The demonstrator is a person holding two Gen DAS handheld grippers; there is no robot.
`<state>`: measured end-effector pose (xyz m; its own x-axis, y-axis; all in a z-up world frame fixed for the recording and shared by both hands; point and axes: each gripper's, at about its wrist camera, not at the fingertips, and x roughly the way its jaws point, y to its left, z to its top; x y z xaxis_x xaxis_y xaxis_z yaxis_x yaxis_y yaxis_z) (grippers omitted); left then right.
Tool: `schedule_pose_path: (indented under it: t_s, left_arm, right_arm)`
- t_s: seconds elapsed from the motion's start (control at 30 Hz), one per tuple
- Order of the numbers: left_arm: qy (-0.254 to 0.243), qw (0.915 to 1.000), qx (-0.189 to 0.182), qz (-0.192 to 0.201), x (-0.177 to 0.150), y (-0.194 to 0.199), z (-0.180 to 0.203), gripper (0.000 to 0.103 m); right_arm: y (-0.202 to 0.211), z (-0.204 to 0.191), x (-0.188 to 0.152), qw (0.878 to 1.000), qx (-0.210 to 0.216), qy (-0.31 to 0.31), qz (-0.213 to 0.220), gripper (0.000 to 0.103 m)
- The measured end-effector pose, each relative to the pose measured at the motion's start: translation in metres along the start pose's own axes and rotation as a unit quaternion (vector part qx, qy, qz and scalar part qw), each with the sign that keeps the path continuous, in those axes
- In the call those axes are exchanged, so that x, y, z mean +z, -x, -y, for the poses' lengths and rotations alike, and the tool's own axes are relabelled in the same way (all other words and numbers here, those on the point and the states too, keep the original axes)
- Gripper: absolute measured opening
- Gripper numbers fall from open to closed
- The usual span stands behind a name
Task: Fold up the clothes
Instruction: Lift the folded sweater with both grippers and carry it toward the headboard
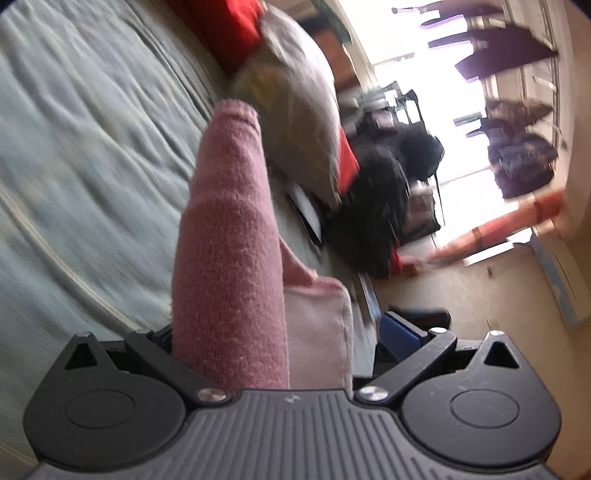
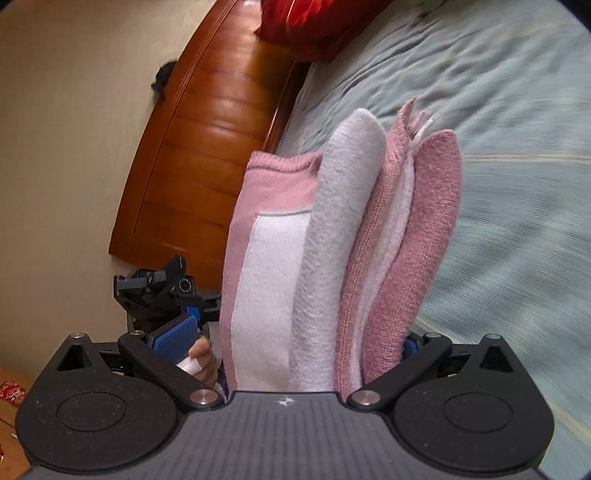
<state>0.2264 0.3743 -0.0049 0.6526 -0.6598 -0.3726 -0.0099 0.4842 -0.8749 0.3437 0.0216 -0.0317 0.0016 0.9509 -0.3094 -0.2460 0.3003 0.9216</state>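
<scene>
Folded garment (image 2: 332,258): pink knit with white fleecy lining, several layers stacked thick, standing edge-up between the fingers of the right gripper (image 2: 291,341), held above a pale green bedspread (image 2: 517,110). Right gripper: jaws spread wide around the whole bundle; the blue pad (image 2: 173,332) on the one side stands a little apart from the cloth, the other pad is mostly hidden behind the pink knit layer, so a firm pinch cannot be confirmed. Left gripper (image 1: 277,332): the same pink garment (image 1: 229,240) rises between its fingers as a thick fold, with a paler pink layer beside it; jaws set wide, one blue pad (image 1: 400,330) showing clear of the cloth, the other concealed, grip likewise not determinable. A hand (image 2: 205,360) with a white-wrapped finger appears beyond the right gripper's pad, under the other gripper's body (image 2: 159,288). Surroundings: wooden headboard (image 2: 207,147), red cushion (image 2: 317,22), grey pillow (image 1: 295,110), black bags (image 1: 373,206) near a bright window, blurred.
</scene>
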Motion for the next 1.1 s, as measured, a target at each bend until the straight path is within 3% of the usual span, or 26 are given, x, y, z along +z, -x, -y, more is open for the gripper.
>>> schedule_pose_path:
  t_s: [0.2, 0.47, 0.63, 0.93, 1.03, 1.1]
  left_arm:
    - [0.009, 0.9982, 0.024, 0.054, 0.034, 0.049, -0.035, 0.101]
    - [0.023, 0.9929, 0.065, 0.097, 0.071, 0.081, -0.071, 0.101]
    - [0.027, 0.9917, 0.068, 0.106, 0.093, 0.086, -0.097, 0.101]
    - [0.052, 0.9845, 0.12, 0.117, 0.108, 0.079, -0.132, 0.1]
    - [0.018, 0.9773, 0.155, 0.143, 0.104, 0.1, -0.119, 0.1]
    - [-0.005, 0.9717, 0.178, 0.155, 0.1, 0.115, -0.104, 0.1]
  right_arm:
    - [-0.082, -0.02, 0.025, 0.998, 0.008, 0.034, -0.047, 0.103]
    - [-0.153, -0.026, 0.034, 0.997, 0.023, 0.039, -0.065, 0.103]
    - [-0.163, -0.013, 0.031, 0.999, 0.03, 0.022, -0.038, 0.103]
    - [-0.159, -0.003, -0.002, 0.998, 0.002, 0.04, -0.047, 0.103]
    - [-0.152, -0.009, 0.005, 0.997, -0.028, 0.052, -0.046, 0.103]
    - [-0.14, -0.018, 0.003, 0.992, -0.074, 0.099, -0.024, 0.103]
